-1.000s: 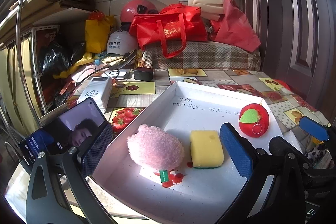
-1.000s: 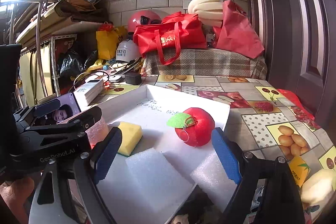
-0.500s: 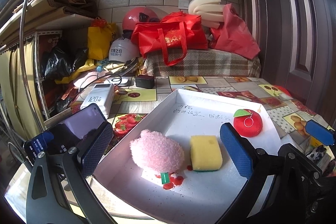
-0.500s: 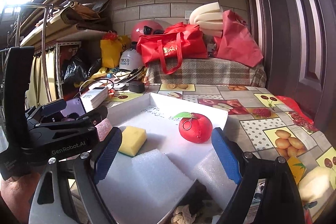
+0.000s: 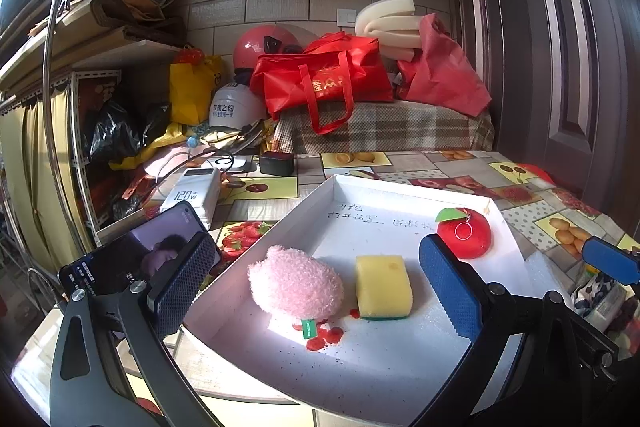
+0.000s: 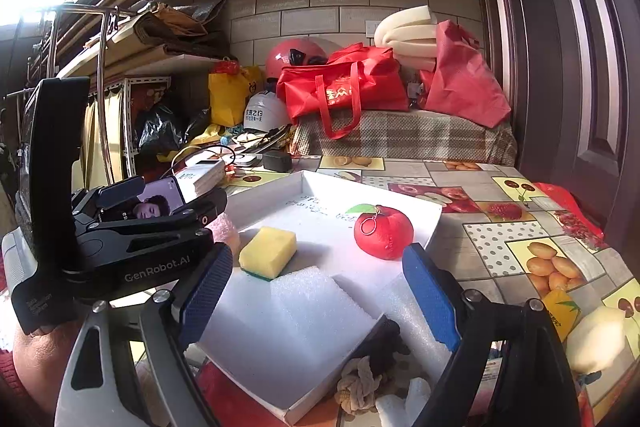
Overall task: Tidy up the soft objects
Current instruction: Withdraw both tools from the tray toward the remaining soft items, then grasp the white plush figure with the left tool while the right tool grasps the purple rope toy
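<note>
Three soft things already lie in the white tray (image 5: 320, 195) on the table: the pink plush (image 5: 296, 283), the yellow sponge (image 5: 382, 285) just beside it, the red apple toy (image 5: 464, 233) farther back; white foam pieces (image 6: 316, 297) sit at the tray's near edge; left gripper (image 5: 316, 291) and right gripper (image 6: 320, 287) hover with jaws wide, holding nothing; judging by this, little seems left.

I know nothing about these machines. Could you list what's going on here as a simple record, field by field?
setting: cluttered table with a fruit-print cloth
container: white tray
in tray: pink plush, yellow sponge, red apple toy, white foam block
left gripper: jaws open, empty, above the tray
right gripper: jaws open, empty, above the foam block
nearby: phone playing video
</note>
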Demonstrator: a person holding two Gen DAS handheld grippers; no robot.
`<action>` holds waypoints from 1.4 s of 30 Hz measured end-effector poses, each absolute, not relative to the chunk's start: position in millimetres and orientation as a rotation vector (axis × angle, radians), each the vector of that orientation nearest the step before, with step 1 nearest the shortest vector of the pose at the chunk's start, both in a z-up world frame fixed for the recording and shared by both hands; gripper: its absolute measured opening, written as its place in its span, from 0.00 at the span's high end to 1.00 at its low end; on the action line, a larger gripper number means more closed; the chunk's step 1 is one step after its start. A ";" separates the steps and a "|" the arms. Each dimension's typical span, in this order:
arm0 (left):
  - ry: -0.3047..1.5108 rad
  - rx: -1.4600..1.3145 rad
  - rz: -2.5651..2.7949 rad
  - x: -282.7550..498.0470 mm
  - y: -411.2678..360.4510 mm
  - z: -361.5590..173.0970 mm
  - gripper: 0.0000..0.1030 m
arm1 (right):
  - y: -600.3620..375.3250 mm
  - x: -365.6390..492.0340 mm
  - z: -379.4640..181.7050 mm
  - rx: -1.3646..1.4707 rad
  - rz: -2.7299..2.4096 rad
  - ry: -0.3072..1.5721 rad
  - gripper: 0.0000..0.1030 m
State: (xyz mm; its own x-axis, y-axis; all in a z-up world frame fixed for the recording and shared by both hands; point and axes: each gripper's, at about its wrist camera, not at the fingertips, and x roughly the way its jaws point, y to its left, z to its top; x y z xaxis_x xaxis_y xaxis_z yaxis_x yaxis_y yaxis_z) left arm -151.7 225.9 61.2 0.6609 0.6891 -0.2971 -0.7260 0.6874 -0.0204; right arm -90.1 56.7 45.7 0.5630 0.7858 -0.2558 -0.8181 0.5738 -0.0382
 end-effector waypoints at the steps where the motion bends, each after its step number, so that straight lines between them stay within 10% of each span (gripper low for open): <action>1: 0.277 -0.142 0.802 -151.9 225.7 61.2 0.00 | 55.3 -89.8 45.5 -0.158 0.954 0.226 0.15; 25: 0.393 -0.048 0.246 -137.4 111.1 60.9 0.00 | -134.3 -3.7 58.7 0.062 0.664 0.232 0.15; 42: 0.752 0.100 0.059 -52.8 43.4 27.7 0.01 | -73.4 -13.0 22.4 -0.468 0.958 0.457 0.16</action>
State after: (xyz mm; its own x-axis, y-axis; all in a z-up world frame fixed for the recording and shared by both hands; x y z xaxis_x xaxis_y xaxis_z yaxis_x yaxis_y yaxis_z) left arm -52.8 43.4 27.7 0.7288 0.0891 -0.6789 -0.0172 0.9936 0.1120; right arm -13.0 -73.4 22.4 0.4968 0.6618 -0.5613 -0.8529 0.4921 -0.1747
